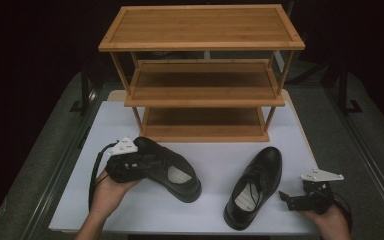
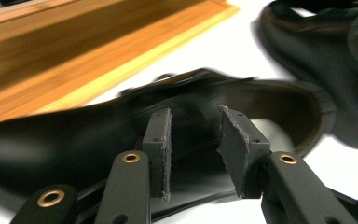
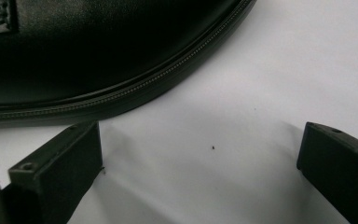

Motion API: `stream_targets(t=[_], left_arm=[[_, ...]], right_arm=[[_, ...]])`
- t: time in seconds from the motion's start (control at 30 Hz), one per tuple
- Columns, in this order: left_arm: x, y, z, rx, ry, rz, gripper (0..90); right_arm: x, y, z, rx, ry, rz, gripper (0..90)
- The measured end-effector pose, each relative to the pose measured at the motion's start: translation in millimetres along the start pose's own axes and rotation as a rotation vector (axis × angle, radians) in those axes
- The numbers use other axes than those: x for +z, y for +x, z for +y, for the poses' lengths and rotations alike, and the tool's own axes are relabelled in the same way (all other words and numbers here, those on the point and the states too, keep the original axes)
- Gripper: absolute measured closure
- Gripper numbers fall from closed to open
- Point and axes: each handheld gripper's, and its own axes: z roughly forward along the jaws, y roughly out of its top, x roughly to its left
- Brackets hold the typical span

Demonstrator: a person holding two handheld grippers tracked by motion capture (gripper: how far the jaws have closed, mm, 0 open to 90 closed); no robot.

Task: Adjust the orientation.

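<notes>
Putting the shoes on the rack (image 1: 202, 90) looks like the job here. The left gripper (image 1: 141, 162) sits at the heel of the left shoe (image 1: 172, 172), which lies on the white table (image 1: 145, 210) in front of the rack, toe pointing to the near right. The left gripper view shows the two pads (image 2: 161, 140) apart, with the shoe's dark side blurred past them. The pads do not squeeze anything, so this gripper is let go. The shoe rests on the table on its own.

To do this step well, I think the left gripper should go back to the heel rim, put one pad inside the shoe and one outside, and squeeze firmly there. The rim is thin and stiff, so it is a good place to hold. The toe is round and shiny and would likely slip.

The right gripper (image 1: 286, 197) waits near the right shoe (image 1: 257, 182), just beside its heel. Its jaws stand wide apart with bare table between them, and the shoe's sole edge (image 3: 158, 79) lies close to one jaw but apart from it.

For room, the bottom shelf (image 1: 202, 117) is low, with the middle shelf close above it. A shoe should go in flat and toe first, so it does not bump that board. The rack posts stand at the corners, so aim between them. The two shoes lie well apart, with open table between them. The near table edge is close to both hands, so slide forward, not back.
</notes>
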Motion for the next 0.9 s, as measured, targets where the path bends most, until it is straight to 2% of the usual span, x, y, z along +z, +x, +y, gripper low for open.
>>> stream_targets(t=[0.03,0.1,0.13,0.23,0.4,0.5,0.6,0.7,0.77,0.83,0.9], left_arm=[[3.8,-5.3,1.8,0.008,0.001,-0.021,63.2],[9.9,-14.7,5.0,0.033,0.002,-0.032,61.6],[12.5,-17.8,6.3,0.029,-0.004,-0.066,62.8],[19.3,-27.9,9.2,0.050,0.005,-0.094,62.8],[32.4,-40.2,9.7,0.060,0.018,-0.158,62.8],[33.5,-41.5,12.1,0.061,0.012,-0.164,64.0],[34.1,-43.6,12.9,0.051,-0.001,-0.197,64.0],[40.2,-48.6,11.9,0.071,0.025,-0.213,65.3],[44.0,-51.3,10.8,0.088,0.041,-0.222,71.8],[45.1,-54.0,10.4,0.107,0.047,-0.207,80.7],[44.3,-54.0,11.1,0.108,0.053,-0.207,82.2]], right_arm=[[0.0,0.0,0.0,0.000,0.000,0.000,0.0],[0.0,0.0,0.0,0.000,0.000,0.000,0.0],[0.0,-0.1,0.0,-0.001,0.000,0.000,0.0],[0.1,-0.2,-0.1,-0.002,-0.001,0.000,0.0],[0.1,-0.2,0.0,-0.002,-0.001,0.000,0.0],[0.0,0.0,0.0,0.000,0.000,0.000,0.0],[0.1,-0.3,0.0,-0.002,-0.001,0.000,0.0],[0.2,-0.2,0.0,-0.003,-0.001,0.000,0.0],[0.0,0.0,0.0,-0.001,0.000,0.000,0.0],[0.0,0.0,0.0,-0.001,0.000,0.000,0.0],[0.0,0.0,0.0,0.000,0.000,0.000,0.0]])
